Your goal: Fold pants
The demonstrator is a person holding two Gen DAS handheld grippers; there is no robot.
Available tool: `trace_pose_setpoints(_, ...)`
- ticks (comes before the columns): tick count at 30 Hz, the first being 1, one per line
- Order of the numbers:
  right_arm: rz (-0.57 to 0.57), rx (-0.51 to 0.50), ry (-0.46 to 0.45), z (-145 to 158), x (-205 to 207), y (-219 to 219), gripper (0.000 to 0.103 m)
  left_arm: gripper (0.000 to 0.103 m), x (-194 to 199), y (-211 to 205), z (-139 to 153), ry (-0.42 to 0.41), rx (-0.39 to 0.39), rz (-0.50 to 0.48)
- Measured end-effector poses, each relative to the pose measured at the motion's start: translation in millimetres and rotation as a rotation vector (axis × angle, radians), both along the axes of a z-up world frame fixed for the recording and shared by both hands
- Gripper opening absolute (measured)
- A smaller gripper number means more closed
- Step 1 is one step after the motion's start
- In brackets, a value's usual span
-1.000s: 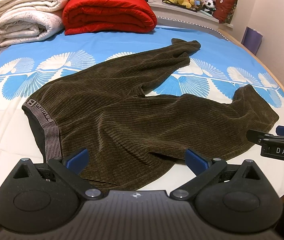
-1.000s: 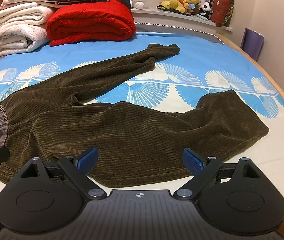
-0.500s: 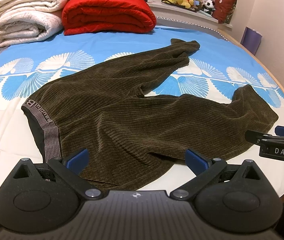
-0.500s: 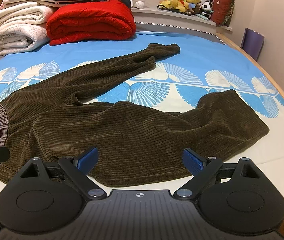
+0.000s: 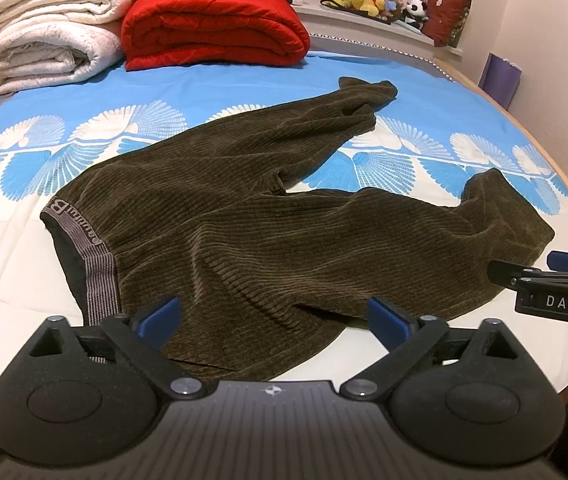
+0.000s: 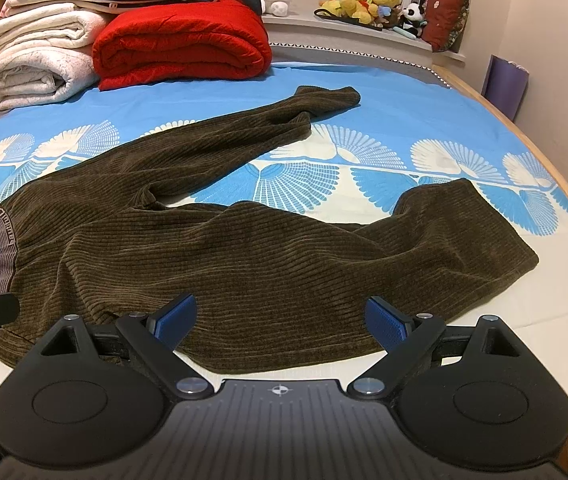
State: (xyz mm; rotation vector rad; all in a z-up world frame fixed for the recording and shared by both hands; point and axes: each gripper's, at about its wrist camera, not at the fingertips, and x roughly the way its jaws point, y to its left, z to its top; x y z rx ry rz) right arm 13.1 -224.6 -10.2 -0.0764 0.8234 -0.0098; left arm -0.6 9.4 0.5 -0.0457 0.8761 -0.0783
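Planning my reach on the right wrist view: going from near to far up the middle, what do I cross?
Right gripper, jaws wide apart with nothing between them → brown corduroy pants → blue fan-print bedsheet → folded red blanket → window ledge with the plush toys.

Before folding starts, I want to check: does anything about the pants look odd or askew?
Yes. The pants lie unfolded with legs splayed apart; the far leg's cuff is bunched, and the fabric is wrinkled near the crotch.

Both wrist views look steeply down across the bed (image 5: 244,80) — sharing the pants (image 6: 244,256) close below.
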Motion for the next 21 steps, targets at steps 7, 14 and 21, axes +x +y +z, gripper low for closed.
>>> trace_pose_setpoints(7, -0.004, 0.021, 0.005, 0.2, 1.2, -2.1, 0.087, 0.028, 4.9, 10.0, 17.3, -0.015, 0.005, -0.104)
trace_pose_setpoints(14, -0.005, 0.097, 0.005, 5.5, 2.8, -18.4, 0.048, 0.026, 64.5, 98.3, 33.9, 0.019, 0.055, -0.072)
trace_pose_setpoints(21, -0.082, 0.219, 0.057, 9.0, 22.4, -65.8, 0.048, 0.032, 97.7, 196.8, -66.5, 0.379, -0.138, 0.207)
